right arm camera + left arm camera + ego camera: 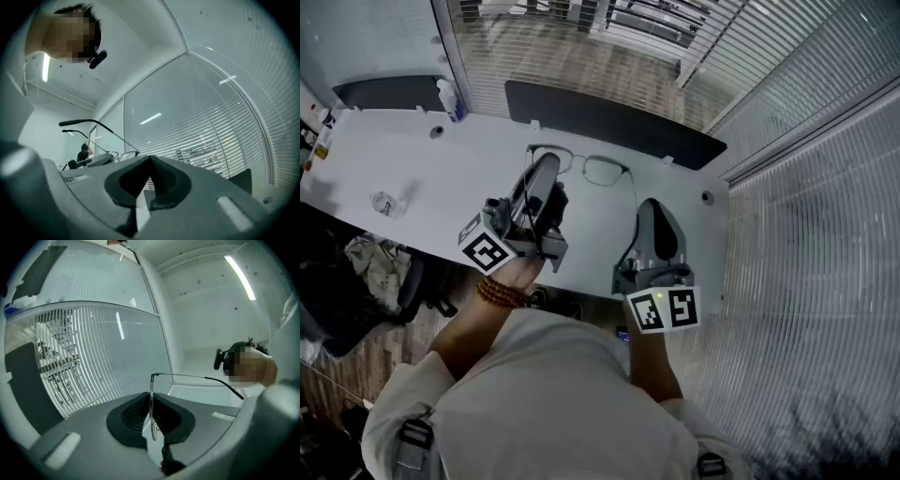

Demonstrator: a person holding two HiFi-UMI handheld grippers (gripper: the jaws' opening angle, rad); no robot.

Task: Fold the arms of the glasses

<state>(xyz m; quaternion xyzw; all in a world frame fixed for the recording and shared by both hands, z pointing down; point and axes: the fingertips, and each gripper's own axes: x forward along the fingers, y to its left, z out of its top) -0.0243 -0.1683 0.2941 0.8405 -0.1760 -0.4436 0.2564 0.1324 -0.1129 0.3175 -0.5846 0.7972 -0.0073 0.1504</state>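
Note:
Thin metal-rimmed glasses (602, 170) stand on the white table (441, 173) with both arms open, pointing toward me. My left gripper (548, 164) is shut on the left end of the frame. In the left gripper view the rim (151, 401) stands on edge between the jaws, and one arm (201, 377) runs from the hinge off to the right. My right gripper (653, 206) is on the table to the right, just behind the right arm's tip, shut with nothing in it. In the right gripper view the two arms (89, 124) show off to the left, apart from its jaws.
A spray bottle (450, 98) stands at the table's far left and a crumpled clear wrapper (386, 203) lies near the left front edge. Dark chair backs (609, 120) line the far side. A glass wall with blinds (825, 216) runs close on the right.

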